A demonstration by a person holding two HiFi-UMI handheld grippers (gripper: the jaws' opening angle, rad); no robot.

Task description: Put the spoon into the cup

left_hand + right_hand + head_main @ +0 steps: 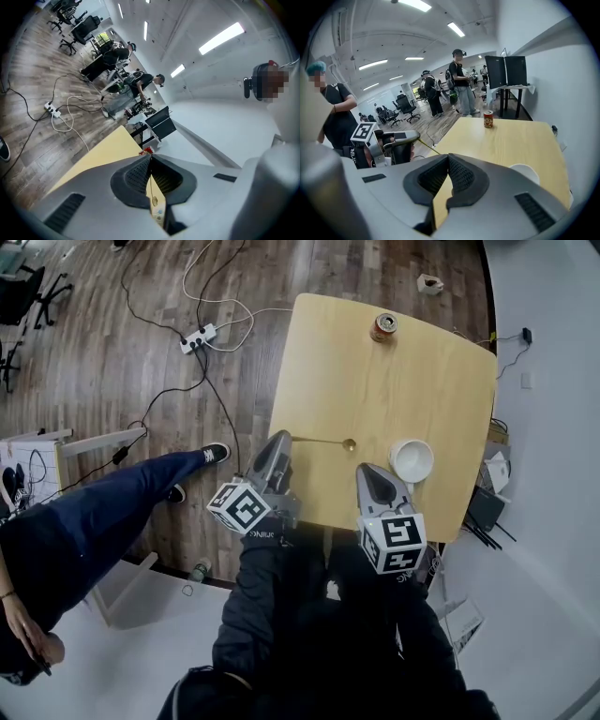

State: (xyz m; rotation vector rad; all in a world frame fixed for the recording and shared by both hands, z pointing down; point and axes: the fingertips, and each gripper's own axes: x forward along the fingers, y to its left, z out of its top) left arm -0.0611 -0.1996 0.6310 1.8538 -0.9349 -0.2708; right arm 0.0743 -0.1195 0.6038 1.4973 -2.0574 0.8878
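Observation:
A thin gold spoon [323, 441] hangs level over the near part of the wooden table [412, 381]. My left gripper [281, 439] is shut on its handle end, and the bowl points right toward the white cup [411, 458]. In the left gripper view the spoon [153, 200] runs between the closed jaws of the left gripper [150, 157]. My right gripper [366, 470] hovers just left of the cup, shut and empty. In the right gripper view its jaws meet at the right gripper's tip [448, 155], with the cup [525, 171] low on the right and the spoon [425, 144] to the left.
A red drink can [383, 326] stands at the table's far edge, also the can [488, 119] in the right gripper view. Cables and a power strip [198, 337] lie on the floor left of the table. A person's leg [112, 502] stretches in from the left.

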